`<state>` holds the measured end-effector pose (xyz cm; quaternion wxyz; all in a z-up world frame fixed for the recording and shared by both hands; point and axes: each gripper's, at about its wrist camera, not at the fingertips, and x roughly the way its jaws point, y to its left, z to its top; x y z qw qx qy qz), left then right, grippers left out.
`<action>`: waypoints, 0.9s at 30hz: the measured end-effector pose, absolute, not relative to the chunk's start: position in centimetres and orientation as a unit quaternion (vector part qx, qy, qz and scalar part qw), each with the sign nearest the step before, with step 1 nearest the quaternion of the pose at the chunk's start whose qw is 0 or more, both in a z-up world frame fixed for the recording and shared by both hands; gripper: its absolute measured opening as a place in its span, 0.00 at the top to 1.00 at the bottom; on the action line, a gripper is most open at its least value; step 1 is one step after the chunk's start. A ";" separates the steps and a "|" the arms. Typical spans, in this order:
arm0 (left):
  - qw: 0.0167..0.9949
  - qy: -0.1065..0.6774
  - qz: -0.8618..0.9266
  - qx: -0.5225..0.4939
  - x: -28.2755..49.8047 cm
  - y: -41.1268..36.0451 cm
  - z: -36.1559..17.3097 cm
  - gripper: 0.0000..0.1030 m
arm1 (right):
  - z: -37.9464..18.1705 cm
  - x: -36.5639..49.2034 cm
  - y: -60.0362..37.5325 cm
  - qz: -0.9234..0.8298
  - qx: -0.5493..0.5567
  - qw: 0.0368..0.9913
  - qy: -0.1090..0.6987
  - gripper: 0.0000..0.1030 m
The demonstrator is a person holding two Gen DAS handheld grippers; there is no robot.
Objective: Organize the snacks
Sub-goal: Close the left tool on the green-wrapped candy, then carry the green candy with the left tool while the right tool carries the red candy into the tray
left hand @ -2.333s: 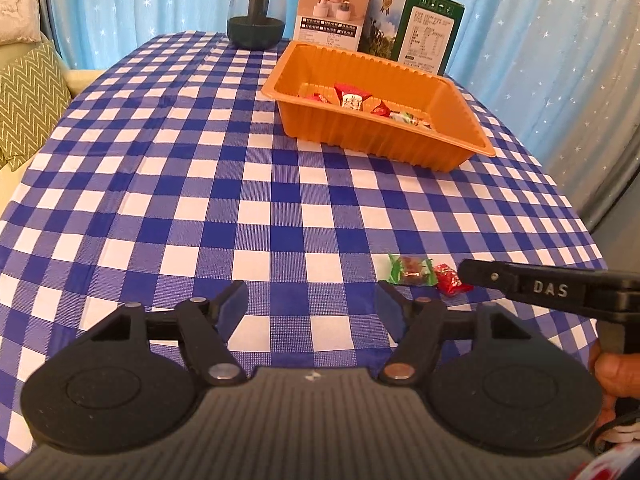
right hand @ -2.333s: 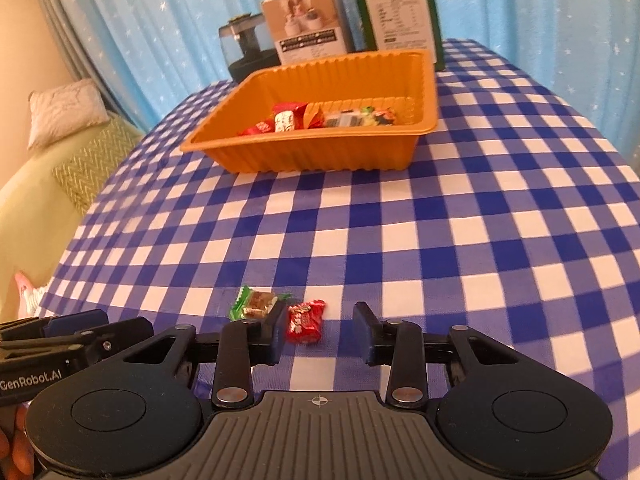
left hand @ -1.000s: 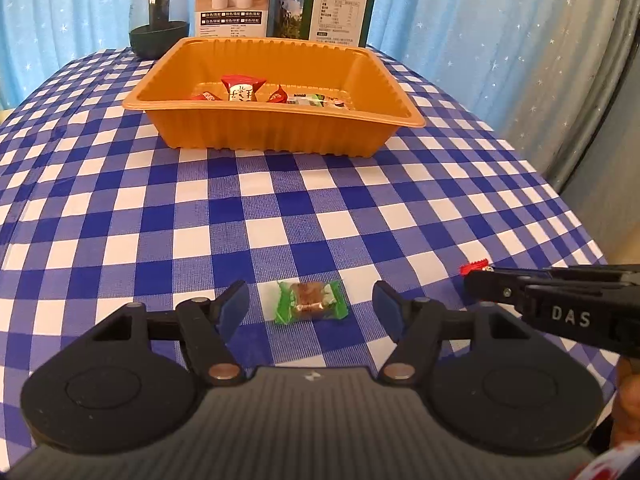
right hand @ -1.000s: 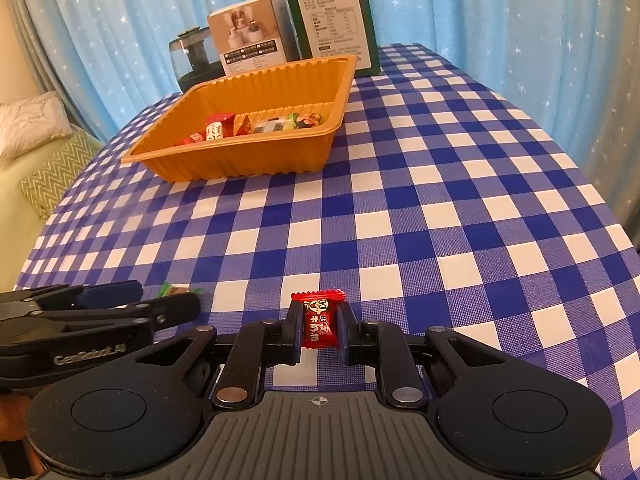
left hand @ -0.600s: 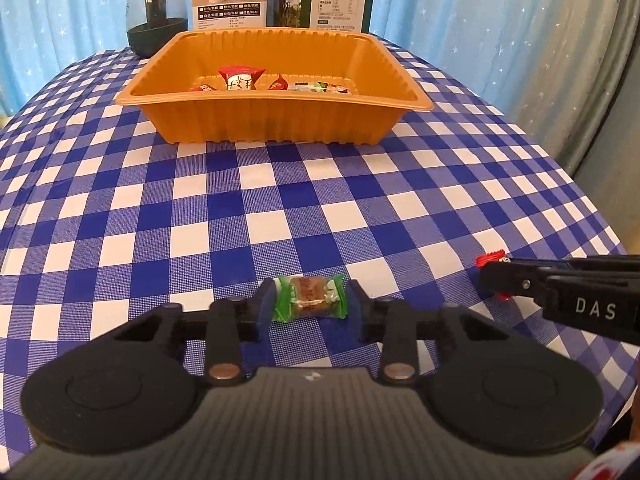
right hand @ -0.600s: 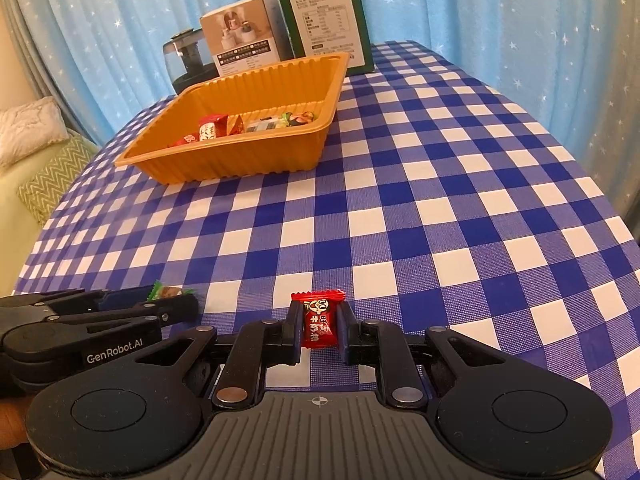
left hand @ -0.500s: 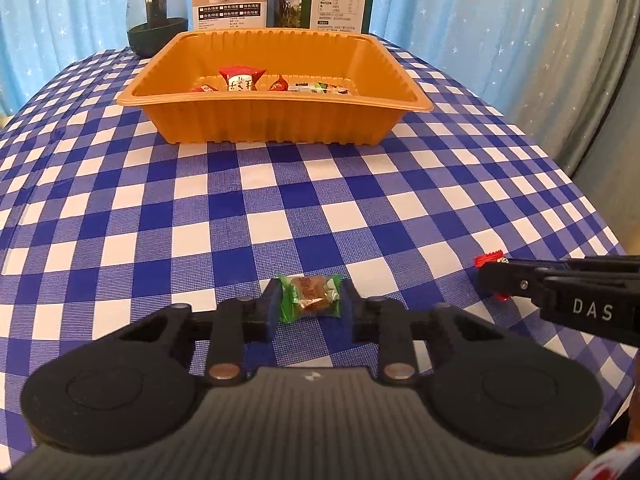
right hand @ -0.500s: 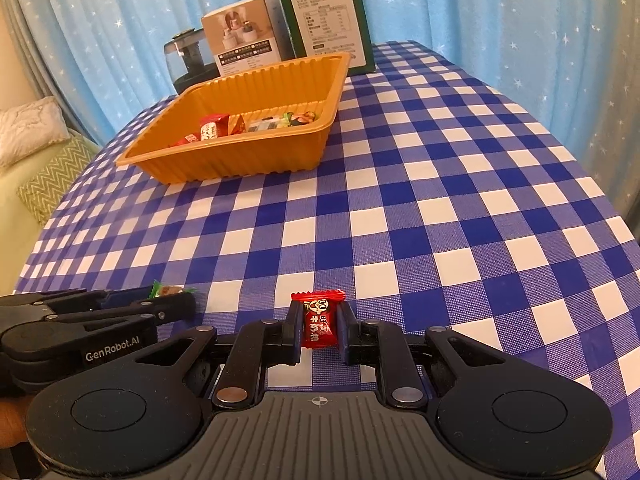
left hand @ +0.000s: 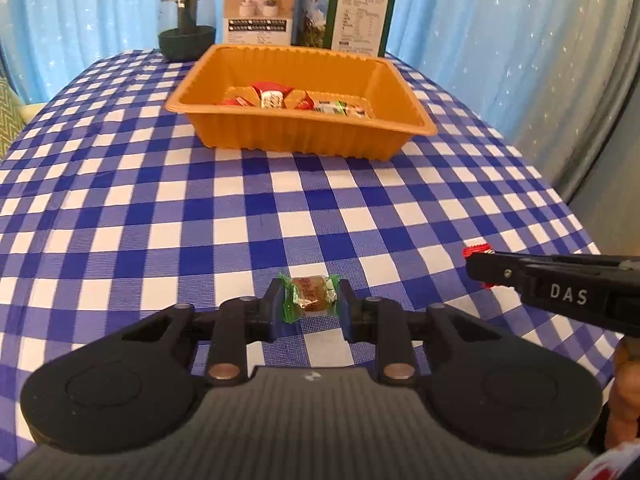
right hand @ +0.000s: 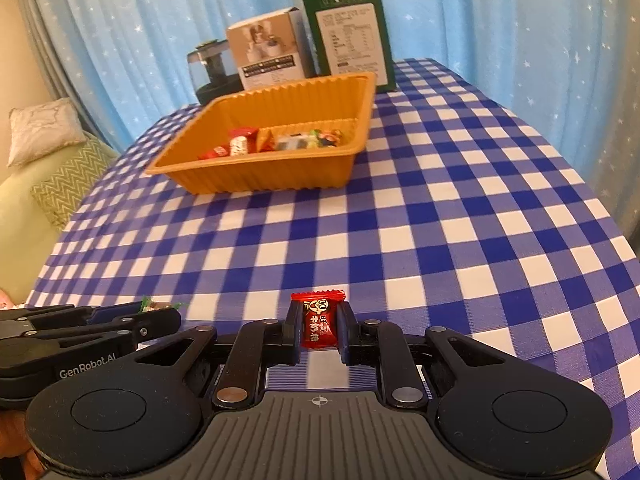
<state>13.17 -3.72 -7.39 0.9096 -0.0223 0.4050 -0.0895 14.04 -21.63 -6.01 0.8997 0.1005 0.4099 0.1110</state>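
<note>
My left gripper [left hand: 310,300] is shut on a green-wrapped candy [left hand: 309,295], lifted a little off the blue checked tablecloth [left hand: 160,216]. My right gripper [right hand: 319,326] is shut on a red-wrapped candy [right hand: 319,322], also held above the cloth. Each gripper shows in the other's view: the right one [left hand: 476,264] at the right edge with the red wrapper [left hand: 476,249] peeking out, the left one [right hand: 160,314] at the lower left with the green candy [right hand: 154,305]. An orange tray [left hand: 304,136] [right hand: 280,172] with several wrapped snacks stands farther back on the table.
Behind the tray stand a white box [left hand: 260,14], a green box [left hand: 356,12] and a dark glass jar [left hand: 186,24]. A blue starred curtain hangs behind the table. A green cushion [right hand: 60,188] lies off the table's left side. The table edge drops away at the right.
The left gripper's jaws closed on the green candy and lifted it off the cloth, moving toward the tray. The right gripper kept its hold on the red candy and stayed nearly still.
</note>
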 end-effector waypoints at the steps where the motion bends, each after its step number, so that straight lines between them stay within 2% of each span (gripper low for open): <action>1: 0.910 0.403 -0.088 -0.025 12.9 -3.6 -7.1 0.76 | -5.8 13.9 -21.5 0.113 0.100 0.900 0.408 0.83; 27: 0.924 0.371 -0.090 -0.038 10.0 -2.3 -3.0 0.76 | -2.5 11.7 -20.5 0.132 0.087 0.909 0.386 0.83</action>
